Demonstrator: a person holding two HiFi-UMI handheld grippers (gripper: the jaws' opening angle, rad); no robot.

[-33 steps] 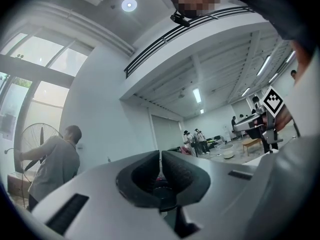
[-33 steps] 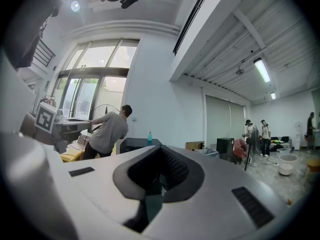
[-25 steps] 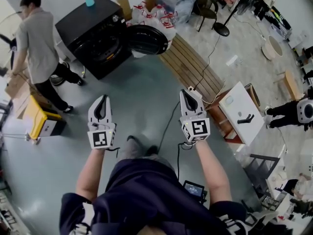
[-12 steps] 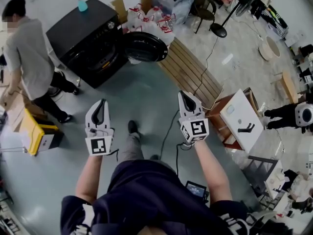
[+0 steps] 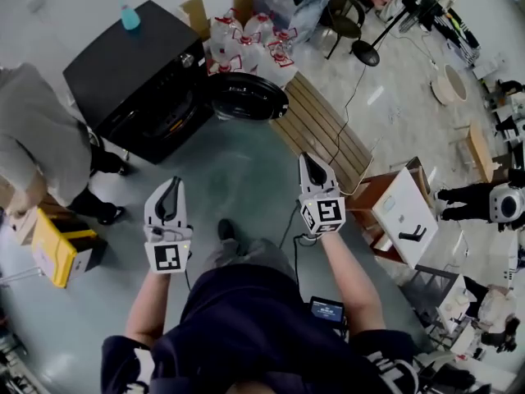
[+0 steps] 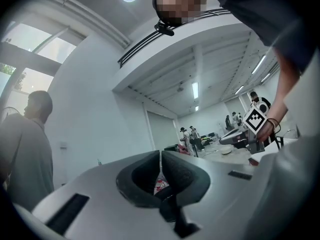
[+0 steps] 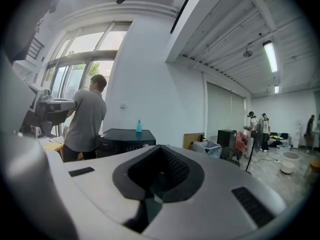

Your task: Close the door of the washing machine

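The black washing machine [image 5: 139, 76] stands on the floor at the upper left of the head view. Its round door [image 5: 246, 97] hangs swung open to the right of the drum opening. My left gripper [image 5: 171, 182] and right gripper [image 5: 308, 162] are held side by side well short of the machine, both pointing towards it. Each is shut with nothing between its jaws. The right gripper view shows the machine [image 7: 125, 138] far ahead beyond the shut right gripper [image 7: 159, 150]. In the left gripper view the left gripper [image 6: 160, 156] has its pads meeting.
A person [image 5: 37, 146] bends beside the machine at the left, near a yellow box [image 5: 57, 249]. A blue bottle [image 5: 129, 18] stands on the machine. Water jugs [image 5: 246, 39] sit behind the door, with a wooden slatted bench [image 5: 320, 130] and a white cabinet [image 5: 406, 203] to the right.
Both grippers have travelled across the floor towards the washing machine, which now shows larger and closer. The person at the left has slid towards the frame's edge. Both grippers stay shut.
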